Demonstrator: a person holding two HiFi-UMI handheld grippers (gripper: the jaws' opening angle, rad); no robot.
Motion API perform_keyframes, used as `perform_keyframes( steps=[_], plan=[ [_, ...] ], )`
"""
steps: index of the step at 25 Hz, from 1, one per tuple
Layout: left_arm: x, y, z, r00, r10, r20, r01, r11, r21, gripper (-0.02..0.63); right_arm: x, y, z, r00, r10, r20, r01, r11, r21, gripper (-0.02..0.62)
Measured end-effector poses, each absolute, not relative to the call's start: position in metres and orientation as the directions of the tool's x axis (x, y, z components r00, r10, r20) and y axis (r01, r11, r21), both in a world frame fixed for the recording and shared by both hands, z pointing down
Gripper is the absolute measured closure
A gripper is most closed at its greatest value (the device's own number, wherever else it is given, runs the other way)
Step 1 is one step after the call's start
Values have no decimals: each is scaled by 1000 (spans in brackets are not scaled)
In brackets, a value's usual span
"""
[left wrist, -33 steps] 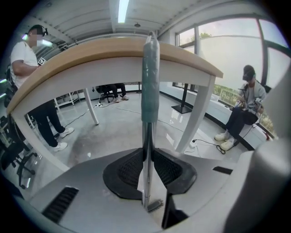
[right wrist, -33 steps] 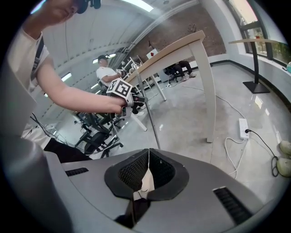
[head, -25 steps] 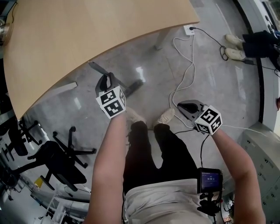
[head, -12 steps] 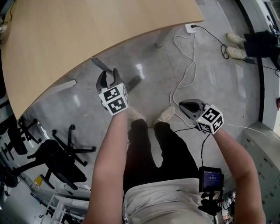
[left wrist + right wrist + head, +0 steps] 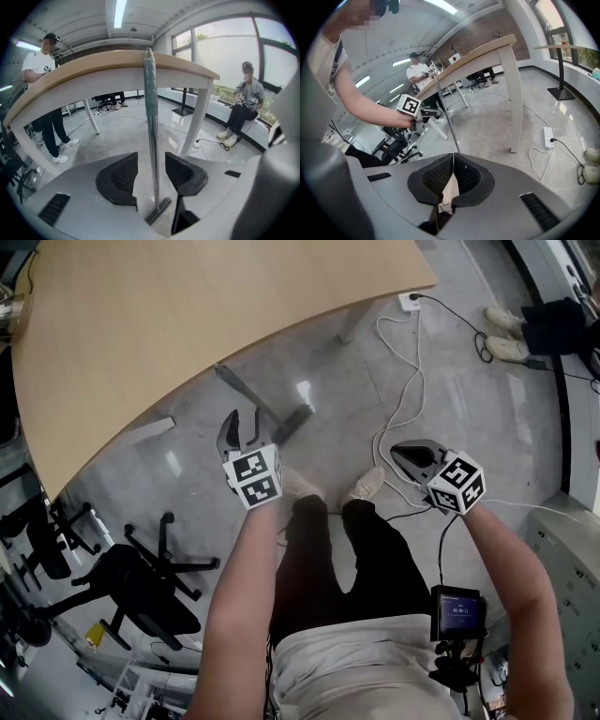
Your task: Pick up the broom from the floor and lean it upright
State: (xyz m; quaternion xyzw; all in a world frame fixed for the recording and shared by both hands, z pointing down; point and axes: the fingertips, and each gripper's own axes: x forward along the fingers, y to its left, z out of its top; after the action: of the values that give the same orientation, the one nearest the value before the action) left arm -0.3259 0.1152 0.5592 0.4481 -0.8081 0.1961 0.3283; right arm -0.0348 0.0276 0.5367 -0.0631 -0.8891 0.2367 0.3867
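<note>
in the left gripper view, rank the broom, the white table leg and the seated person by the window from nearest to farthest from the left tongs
1. broom: its pole stands between the left tongs, which have just been opening and do not press on it.
2. white table leg: behind the broom, to the right.
3. seated person: farthest, by the window at far right.

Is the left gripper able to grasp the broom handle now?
Probably yes: the jaws of the left gripper have just been opening, and the broom handle stands free between them, nothing blocking.

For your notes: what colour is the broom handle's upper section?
Muted green; the broom shows best in the left gripper view.
</note>
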Motion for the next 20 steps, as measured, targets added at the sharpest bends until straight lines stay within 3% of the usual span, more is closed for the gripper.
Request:
perform_keyframes(
  steps=[7,13,20],
  plan=[
    [-300,158,540,-285,-643,711,-912,411,7,443,-37,28,510,-749,206,629,-138,881,-453,578],
    [-301,217,496,-238,-686,688,-928,369,47,531,-52,61,455,-794,172,583,-134,886,-444,578],
    [-266,236,435,-240,-762,602,-914,386,124,578,-48,69,395,-841,196,505,-44,904,-425,578]
  ],
)
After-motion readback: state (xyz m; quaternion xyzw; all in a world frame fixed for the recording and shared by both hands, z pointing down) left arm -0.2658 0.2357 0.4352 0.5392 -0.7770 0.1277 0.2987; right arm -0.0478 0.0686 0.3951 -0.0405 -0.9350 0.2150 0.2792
